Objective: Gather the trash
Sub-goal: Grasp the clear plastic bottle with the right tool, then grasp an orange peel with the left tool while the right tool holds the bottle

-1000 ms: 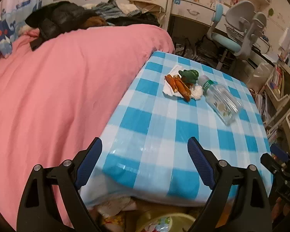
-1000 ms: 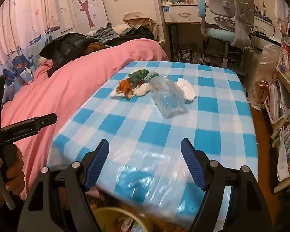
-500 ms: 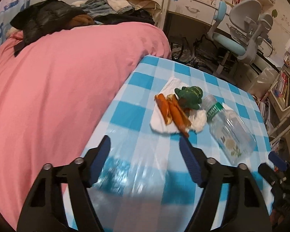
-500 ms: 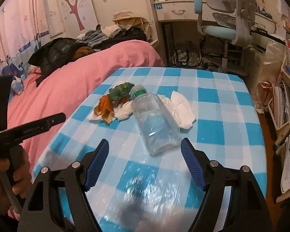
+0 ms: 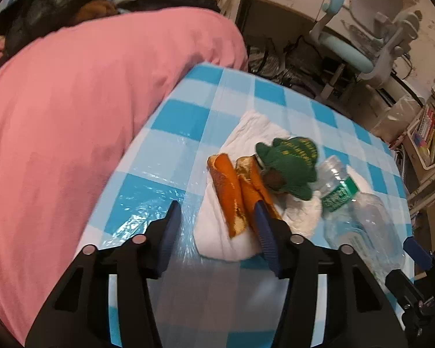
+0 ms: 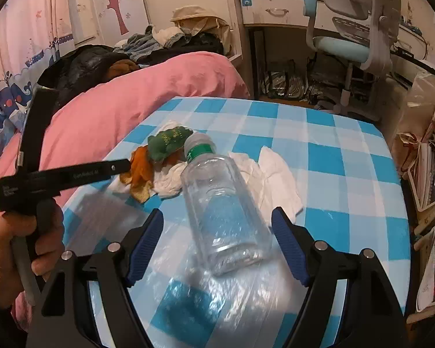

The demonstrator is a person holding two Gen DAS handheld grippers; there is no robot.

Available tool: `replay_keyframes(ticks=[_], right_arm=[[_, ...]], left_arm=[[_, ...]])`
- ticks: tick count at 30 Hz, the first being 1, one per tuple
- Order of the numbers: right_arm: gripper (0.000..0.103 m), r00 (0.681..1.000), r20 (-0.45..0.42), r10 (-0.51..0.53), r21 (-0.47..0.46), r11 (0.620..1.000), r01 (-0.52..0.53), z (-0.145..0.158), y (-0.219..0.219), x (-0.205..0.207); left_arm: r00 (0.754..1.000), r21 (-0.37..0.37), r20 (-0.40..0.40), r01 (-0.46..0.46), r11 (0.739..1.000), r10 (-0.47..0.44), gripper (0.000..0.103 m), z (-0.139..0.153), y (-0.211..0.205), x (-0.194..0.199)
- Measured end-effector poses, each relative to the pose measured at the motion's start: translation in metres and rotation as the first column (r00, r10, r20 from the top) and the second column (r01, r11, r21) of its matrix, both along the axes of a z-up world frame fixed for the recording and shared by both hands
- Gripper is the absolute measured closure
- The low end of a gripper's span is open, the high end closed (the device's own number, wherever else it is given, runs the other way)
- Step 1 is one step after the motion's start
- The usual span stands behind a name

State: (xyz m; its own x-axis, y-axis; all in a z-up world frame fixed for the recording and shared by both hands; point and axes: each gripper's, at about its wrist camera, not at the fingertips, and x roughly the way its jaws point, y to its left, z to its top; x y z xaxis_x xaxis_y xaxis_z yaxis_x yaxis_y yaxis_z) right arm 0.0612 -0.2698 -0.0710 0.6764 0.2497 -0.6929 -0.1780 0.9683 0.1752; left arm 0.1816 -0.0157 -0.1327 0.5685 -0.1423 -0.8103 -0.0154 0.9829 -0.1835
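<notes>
On the blue-checked table point(image 5: 188, 121) lies a white tissue point(image 5: 229, 237) with orange peels point(image 5: 230, 194) and a green crumpled wrapper point(image 5: 290, 165) on it. My left gripper point(image 5: 217, 229) is open, its fingers either side of the near end of the peels and tissue. A clear plastic bottle point(image 6: 223, 206) with a green label lies on its side beside more white tissue point(image 6: 275, 174). My right gripper point(image 6: 217, 243) is open, its fingers flanking the bottle's base. The bottle also shows in the left wrist view point(image 5: 359, 220).
A pink duvet point(image 5: 87, 110) covers the bed along the table's left edge, with dark clothes point(image 6: 101, 61) piled behind. A desk and a blue-grey chair point(image 6: 351, 40) stand beyond the table. Shelves with books point(image 6: 432, 174) line the right.
Both grippers have moved forward over the table. The left one now straddles the peels and tissue; the right one now straddles the bottle. Both remain open.
</notes>
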Motion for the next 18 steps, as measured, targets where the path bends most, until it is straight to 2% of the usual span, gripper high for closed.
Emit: replay_keyframes(ticks=[2,6,8,10,12,13,14,18], right_arm=[[0.029,1.0,-0.007,0.004,-0.006,1.0,-0.004,-0.003,0.0,0.004],[0.029,1.0,-0.026,0.009,-0.014,1.0,-0.01,-0.01,0.001,0.01],[0.029,0.999,-0.036,0.01,-0.011,1.0,-0.011,-0.013,0.0,0.013],[0.029,0.999,-0.046,0.017,-0.013,1.0,-0.017,-0.015,0.002,0.015],[0.029,0.997,-0.073,0.035,-0.026,0.999,-0.037,-0.021,0.006,0.018],[0.031,0.995,-0.086,0.041,-0.032,0.999,-0.044,-0.024,0.008,0.018],[0.044,0.993,-0.103,0.052,-0.032,0.998,-0.056,-0.027,0.01,0.019],[0.046,0.989,-0.129,0.076,-0.012,0.997,-0.078,-0.024,0.011,0.014]], left_arm=[[1.0,-0.008,-0.024,-0.002,1.0,0.002,0.061,-0.008,0.001,0.007],[1.0,0.027,-0.013,0.015,1.0,-0.015,0.065,-0.011,-0.004,0.013],[1.0,0.036,-0.009,0.018,0.999,-0.018,0.071,-0.012,-0.006,0.015],[0.999,0.038,-0.009,0.034,0.999,-0.034,0.086,-0.012,-0.007,0.016],[0.999,0.029,-0.011,0.051,0.998,-0.05,0.087,-0.011,-0.007,0.016],[0.998,0.025,-0.01,0.057,0.998,-0.057,0.088,-0.01,-0.007,0.016],[0.998,0.015,-0.01,0.063,0.998,-0.062,0.089,-0.009,-0.004,0.015],[0.998,-0.016,-0.002,0.058,0.998,-0.058,0.09,0.002,0.008,0.003]])
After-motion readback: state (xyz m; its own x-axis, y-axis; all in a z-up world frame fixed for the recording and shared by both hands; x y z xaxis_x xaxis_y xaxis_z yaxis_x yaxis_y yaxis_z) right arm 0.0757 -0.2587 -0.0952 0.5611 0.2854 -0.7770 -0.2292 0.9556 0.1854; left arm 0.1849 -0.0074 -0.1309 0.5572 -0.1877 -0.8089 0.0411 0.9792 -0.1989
